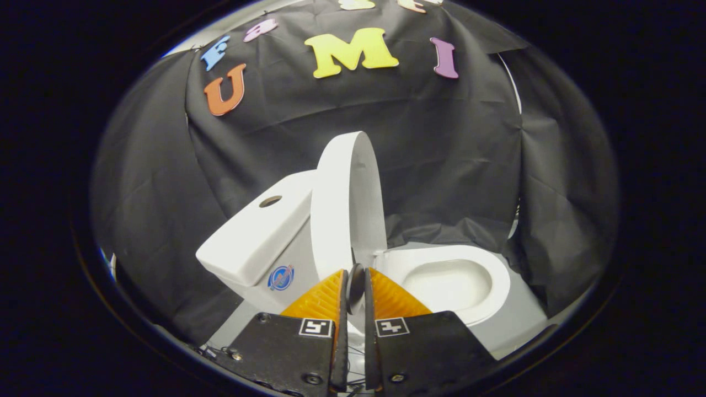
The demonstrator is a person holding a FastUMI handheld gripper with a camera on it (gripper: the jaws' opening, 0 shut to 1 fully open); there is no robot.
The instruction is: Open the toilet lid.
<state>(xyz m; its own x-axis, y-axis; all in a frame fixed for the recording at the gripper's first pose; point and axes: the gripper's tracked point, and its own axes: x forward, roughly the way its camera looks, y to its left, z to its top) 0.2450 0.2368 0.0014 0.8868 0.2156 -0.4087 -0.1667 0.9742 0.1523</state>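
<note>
The white toilet lid (343,204) stands raised, nearly upright, with its back toward the tank (256,240). The seat and open bowl (449,282) lie to the right of the lid. My gripper (356,280) is at the lid's lower front edge. Its fingers are almost together, and a small dark round tab (356,284) that seems to belong to the lid is pinched between their tips. I see the lid edge-on, so its inner face shows as a narrow strip.
The tank top has a round dark button hole (270,201) and a round sticker (281,277) on its side. Black cloth walls close in behind and on both sides of the toilet. Pale floor (518,314) shows around the bowl's base.
</note>
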